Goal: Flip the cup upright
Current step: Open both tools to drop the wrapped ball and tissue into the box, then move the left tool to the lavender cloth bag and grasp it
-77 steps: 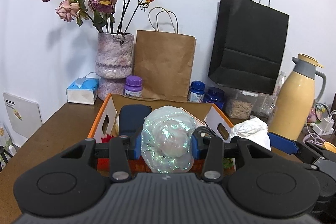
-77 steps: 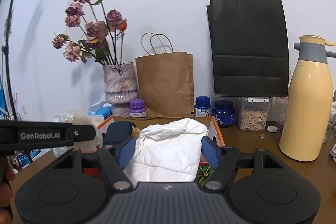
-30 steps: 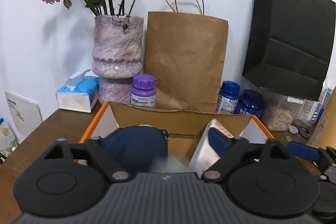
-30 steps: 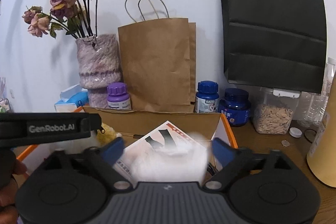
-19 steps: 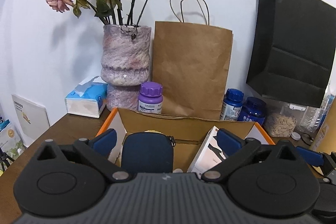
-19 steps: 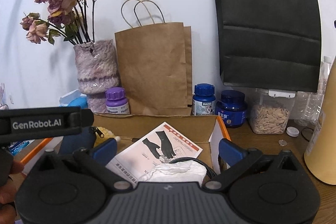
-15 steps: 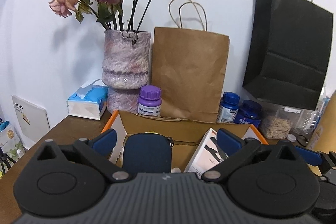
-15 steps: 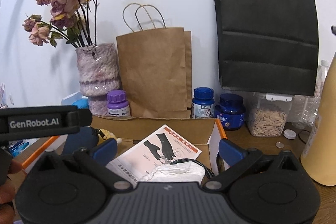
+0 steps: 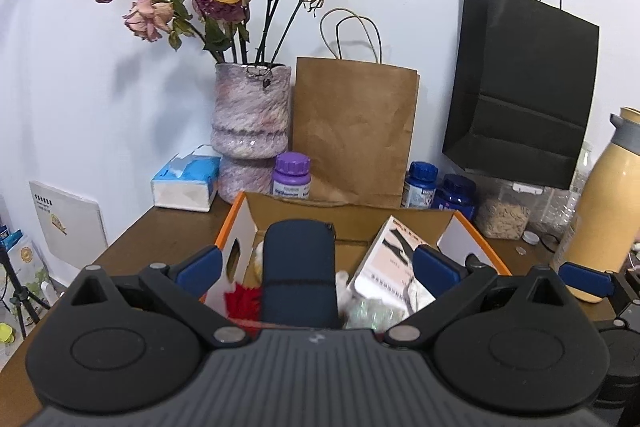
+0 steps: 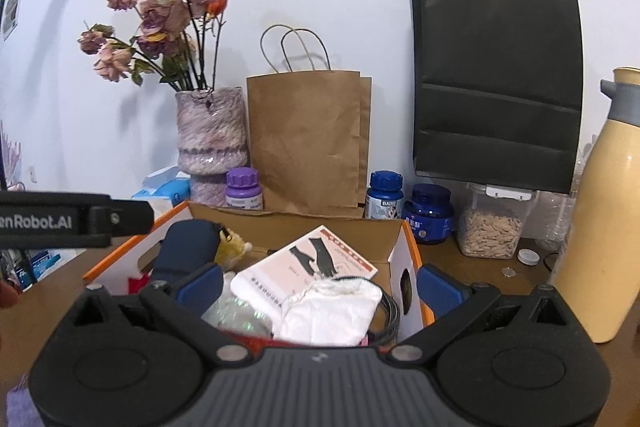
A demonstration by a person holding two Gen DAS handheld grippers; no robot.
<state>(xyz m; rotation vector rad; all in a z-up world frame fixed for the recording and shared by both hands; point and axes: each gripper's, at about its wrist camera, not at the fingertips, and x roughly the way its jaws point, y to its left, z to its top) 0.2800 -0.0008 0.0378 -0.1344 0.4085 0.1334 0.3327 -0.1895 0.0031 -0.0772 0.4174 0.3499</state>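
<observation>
No cup shows in either view. My left gripper (image 9: 316, 265) hangs open above an orange-edged cardboard box (image 9: 482, 247), with nothing between its blue pads. A navy pouch (image 9: 298, 267) stands in the box beside a crumpled iridescent film (image 9: 370, 311) and a glove packet (image 9: 394, 259). My right gripper (image 10: 319, 287) is open too, over the same box (image 10: 408, 239). A white crumpled cloth (image 10: 332, 311) lies loose below it, next to the iridescent film (image 10: 236, 315).
Along the wall stand a vase of dried roses (image 9: 252, 131), a brown paper bag (image 9: 354, 135), a black bag (image 9: 524, 79), pill bottles (image 9: 291, 175) and a tissue box (image 9: 186, 183). A yellow jug (image 10: 604, 207) stands at the right. The other gripper's body (image 10: 60, 219) crosses the left.
The left gripper has let go of the iridescent film and the right the white cloth. Both now lie in the box. Both grippers opened and drew back a little.
</observation>
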